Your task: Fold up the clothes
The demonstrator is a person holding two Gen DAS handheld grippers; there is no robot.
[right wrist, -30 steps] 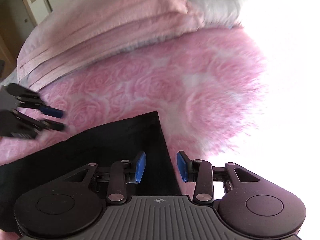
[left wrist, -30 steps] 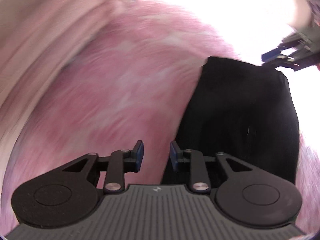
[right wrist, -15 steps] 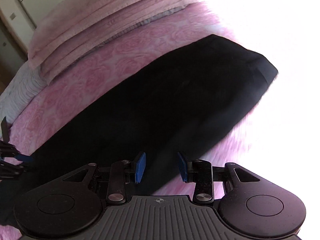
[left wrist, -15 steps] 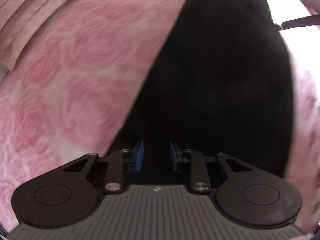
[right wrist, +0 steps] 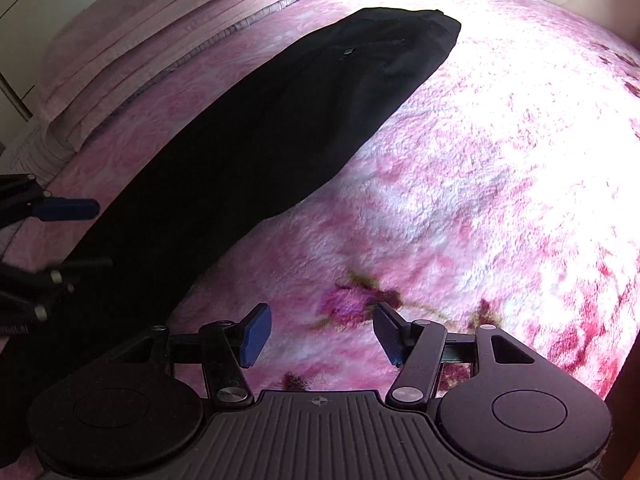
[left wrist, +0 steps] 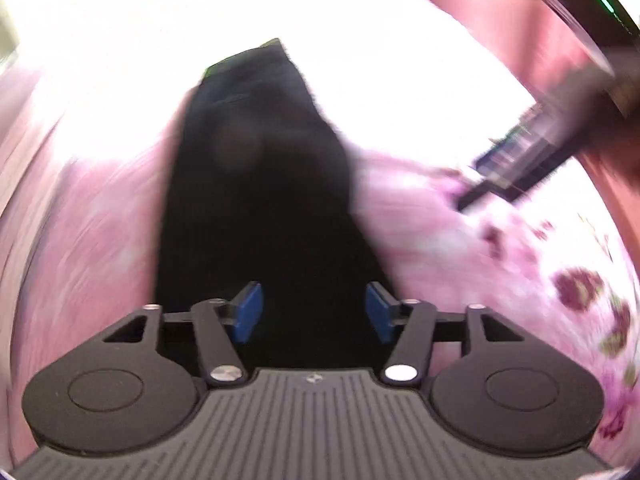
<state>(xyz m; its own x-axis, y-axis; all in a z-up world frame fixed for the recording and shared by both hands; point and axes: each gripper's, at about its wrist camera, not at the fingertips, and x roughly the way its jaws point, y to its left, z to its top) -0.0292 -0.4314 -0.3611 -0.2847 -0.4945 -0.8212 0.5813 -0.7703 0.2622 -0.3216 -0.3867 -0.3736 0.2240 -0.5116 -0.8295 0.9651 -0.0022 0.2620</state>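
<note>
While both grippers hang over the bed, this is how things lie:

Garment: a long black piece of clothing lies stretched flat on the pink blanket, running from the near left of the right wrist view to the far middle; a small button or stud shows near its far end.

Garment, left wrist view: the same black cloth runs straight away from the camera, its near end under the fingers and its far end a narrow tip against a washed-out bright patch; this view is blurred.

Left gripper: jaws opening, blue pads well apart; black cloth lies in the gap behind them, but whether a pad touches it cannot be told.

Right gripper: jaws opening, blue pads set wide over bare fleece with a dark pink flower print; nothing between them, and the garment's edge lies just to their left.

Left gripper from the right wrist view: at the left edge, one blue-tipped finger over the blanket beside the cloth, the other finger over the black cloth.

Right gripper from the left wrist view: a blurred dark shape at upper right, above the blanket, clear of the garment.

Bedding: folded pale pink bedding lies along the far left of the bed, beyond the garment and apart from it.
</note>
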